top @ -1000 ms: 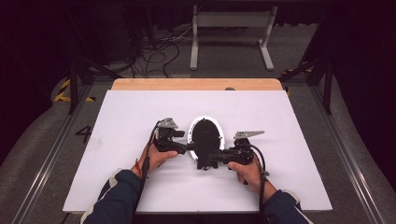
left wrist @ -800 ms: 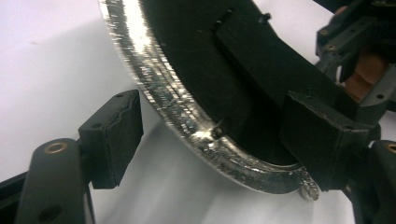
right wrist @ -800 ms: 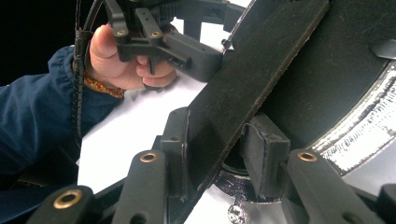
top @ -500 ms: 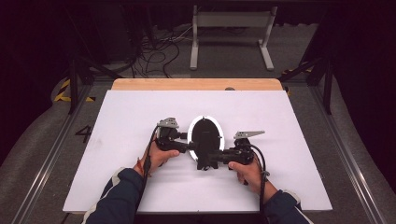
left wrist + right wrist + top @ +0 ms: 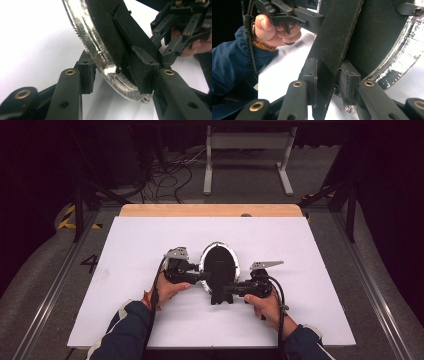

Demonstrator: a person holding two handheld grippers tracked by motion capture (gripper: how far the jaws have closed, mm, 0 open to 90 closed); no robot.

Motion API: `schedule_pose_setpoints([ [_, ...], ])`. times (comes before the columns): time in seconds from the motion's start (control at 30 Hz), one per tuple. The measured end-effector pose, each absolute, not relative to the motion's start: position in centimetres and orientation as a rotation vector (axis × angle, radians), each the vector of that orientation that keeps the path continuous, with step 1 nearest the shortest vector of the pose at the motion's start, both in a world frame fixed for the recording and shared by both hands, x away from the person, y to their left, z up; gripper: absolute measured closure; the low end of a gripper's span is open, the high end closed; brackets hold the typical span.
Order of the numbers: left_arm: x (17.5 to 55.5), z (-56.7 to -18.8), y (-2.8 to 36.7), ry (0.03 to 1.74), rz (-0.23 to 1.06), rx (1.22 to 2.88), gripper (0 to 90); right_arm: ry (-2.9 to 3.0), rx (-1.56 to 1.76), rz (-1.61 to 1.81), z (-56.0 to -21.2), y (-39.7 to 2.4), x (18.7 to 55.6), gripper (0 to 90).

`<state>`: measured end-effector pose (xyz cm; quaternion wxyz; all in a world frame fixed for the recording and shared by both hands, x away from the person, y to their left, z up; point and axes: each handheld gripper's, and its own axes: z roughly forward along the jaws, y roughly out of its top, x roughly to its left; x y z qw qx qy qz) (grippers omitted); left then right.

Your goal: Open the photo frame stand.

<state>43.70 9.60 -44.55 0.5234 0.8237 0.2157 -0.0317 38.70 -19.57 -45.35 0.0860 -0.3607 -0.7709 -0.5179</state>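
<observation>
An oval frame (image 5: 218,262) with a black back and a silver rim (image 5: 100,57) lies at the middle of the white table (image 5: 150,245). My left gripper (image 5: 204,276) comes in from the left. Its jaws have just been closing and now press on the rim's lower left edge (image 5: 115,75). My right gripper (image 5: 225,290) comes in from the right. Its jaws (image 5: 328,82) have closed a little further and are shut on the frame's flat black stand strut (image 5: 332,55). A hand holds each gripper.
A wooden strip (image 5: 210,210) runs along the table's far edge. Beyond it are a white metal stand (image 5: 247,150) and cables on the dark floor. Rails run down both sides of the table. White table surface lies all around the frame.
The left gripper's jaws have drawn together onto the frame's rim. The frame and the right hand have kept their place.
</observation>
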Motion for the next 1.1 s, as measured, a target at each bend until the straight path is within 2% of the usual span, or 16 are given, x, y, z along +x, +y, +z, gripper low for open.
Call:
schedule_pose_setpoints([
  [0.23, 43.2, -43.8, 9.7, 0.485, -0.020, 1.990, 60.2, -2.280, -1.056, -1.563, -45.0, -19.6, 38.5, 72.2],
  [0.67, 41.9, -42.2, 9.3, 0.432, 0.245, 2.009, 61.5, -2.309, -1.006, -1.595, -43.9, -19.4, 38.1, 73.4],
  [1.1, 41.3, -41.7, 9.6, 0.395, 0.309, 2.017, 66.1, -2.374, -0.966, -1.575, -43.3, -19.0, 37.7, 74.1],
])
